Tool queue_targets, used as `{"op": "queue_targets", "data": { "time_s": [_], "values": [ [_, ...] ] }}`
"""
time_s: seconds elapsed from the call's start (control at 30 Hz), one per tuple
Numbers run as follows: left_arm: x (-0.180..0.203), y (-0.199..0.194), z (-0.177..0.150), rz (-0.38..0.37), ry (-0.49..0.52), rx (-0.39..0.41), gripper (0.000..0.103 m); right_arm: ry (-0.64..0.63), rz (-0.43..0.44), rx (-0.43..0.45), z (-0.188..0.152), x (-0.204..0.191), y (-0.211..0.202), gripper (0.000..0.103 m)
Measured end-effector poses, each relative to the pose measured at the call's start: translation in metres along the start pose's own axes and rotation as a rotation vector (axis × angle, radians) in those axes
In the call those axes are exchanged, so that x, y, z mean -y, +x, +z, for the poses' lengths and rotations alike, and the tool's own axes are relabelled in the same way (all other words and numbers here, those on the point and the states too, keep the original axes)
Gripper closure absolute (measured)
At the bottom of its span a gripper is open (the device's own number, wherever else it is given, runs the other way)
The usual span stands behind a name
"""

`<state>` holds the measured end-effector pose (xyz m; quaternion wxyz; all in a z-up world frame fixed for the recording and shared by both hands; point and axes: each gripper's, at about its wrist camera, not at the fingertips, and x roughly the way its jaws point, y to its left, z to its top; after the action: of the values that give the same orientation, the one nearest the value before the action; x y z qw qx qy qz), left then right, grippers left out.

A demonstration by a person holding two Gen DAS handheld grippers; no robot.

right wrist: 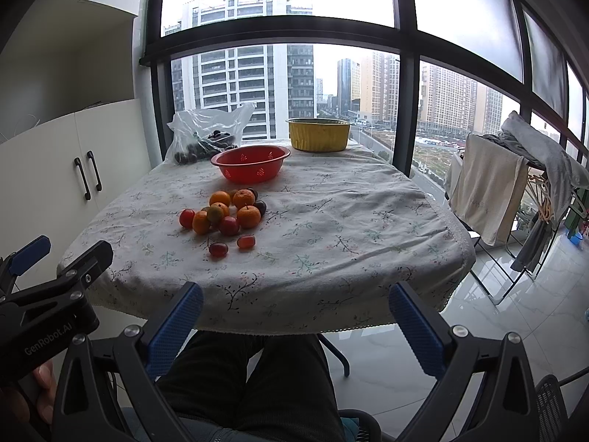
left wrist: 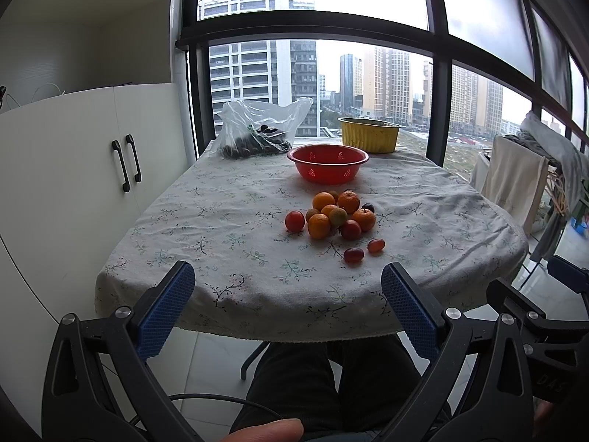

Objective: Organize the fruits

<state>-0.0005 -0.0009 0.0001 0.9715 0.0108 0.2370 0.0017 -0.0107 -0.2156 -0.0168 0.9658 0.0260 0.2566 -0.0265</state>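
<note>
A pile of small oranges (left wrist: 319, 225) (right wrist: 249, 216), red tomatoes (left wrist: 295, 220) (right wrist: 187, 218) and two loose red grapes (left wrist: 353, 255) (right wrist: 218, 249) lies mid-table on a floral cloth. Behind it stand a red bowl (left wrist: 327, 164) (right wrist: 250, 164) and a yellow tub (left wrist: 369, 134) (right wrist: 318, 133). My left gripper (left wrist: 289, 307) is open and empty, held off the table's near edge. My right gripper (right wrist: 296, 322) is open and empty, also short of the near edge, right of the fruit. The left gripper's body shows in the right wrist view (right wrist: 55, 287).
A clear plastic bag of dark fruit (left wrist: 257, 134) (right wrist: 206, 136) sits at the back left of the table (left wrist: 221, 221). A white cabinet (left wrist: 92, 154) stands on the left. A drying rack with towels (right wrist: 515, 184) stands on the right. Windows lie behind.
</note>
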Motion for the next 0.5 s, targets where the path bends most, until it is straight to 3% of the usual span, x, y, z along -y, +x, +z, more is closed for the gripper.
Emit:
{"op": "queue_targets", "data": {
  "time_s": [0.3, 0.5],
  "values": [
    [-0.006, 0.013, -0.005, -0.027, -0.022, -0.011, 0.0, -0.001, 0.023, -0.01, -0.004, -0.003, 0.01, 0.0],
    [-0.031, 0.048, -0.005, -0.107, -0.061, -0.044, 0.0, 0.0, 0.088, -0.027, -0.002, -0.003, 0.035, 0.0]
  ]
}}
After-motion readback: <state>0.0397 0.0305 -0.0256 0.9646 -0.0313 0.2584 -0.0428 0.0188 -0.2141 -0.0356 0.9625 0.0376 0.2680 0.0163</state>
